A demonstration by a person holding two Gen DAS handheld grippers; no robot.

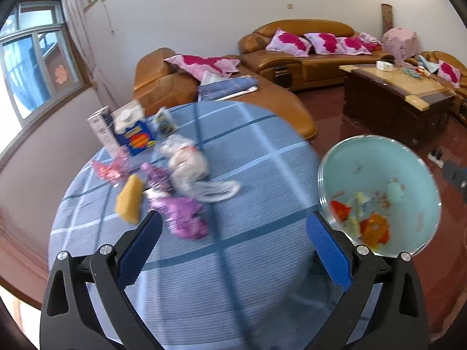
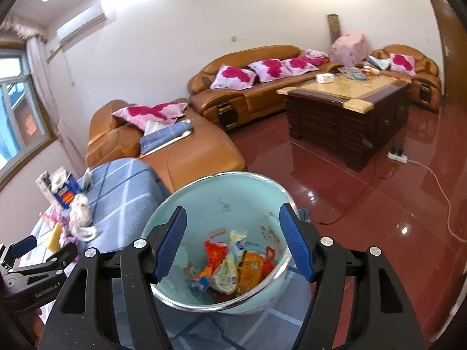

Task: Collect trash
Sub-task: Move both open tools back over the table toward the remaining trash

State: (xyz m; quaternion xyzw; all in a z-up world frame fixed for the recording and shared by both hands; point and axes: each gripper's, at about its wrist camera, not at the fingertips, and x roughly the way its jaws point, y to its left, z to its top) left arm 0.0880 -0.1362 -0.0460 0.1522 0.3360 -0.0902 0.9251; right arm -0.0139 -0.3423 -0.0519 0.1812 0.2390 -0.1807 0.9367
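The left tongs (image 1: pixel 233 230) are wide open and hold nothing. They hang over the surface (image 1: pixel 248 277), near the purple wrapper (image 1: pixel 184 215) and the yellow sponge (image 1: pixel 130 201). To do this step well, go down over one piece of trash, pinch it in the middle, then lift. The right tongs (image 2: pixel 233 242) are open too and empty, right above the green bowl (image 2: pixel 204 195) at the surface's edge. The bowl already has bright wrappers (image 2: pixel 233 265) inside. A white plastic bag (image 1: pixel 189 169) and some boxes (image 1: pixel 128 128) sit toward the far edge.

text: "GenRobot.AI" | on: left tool (image 2: pixel 43 248) body, printed white
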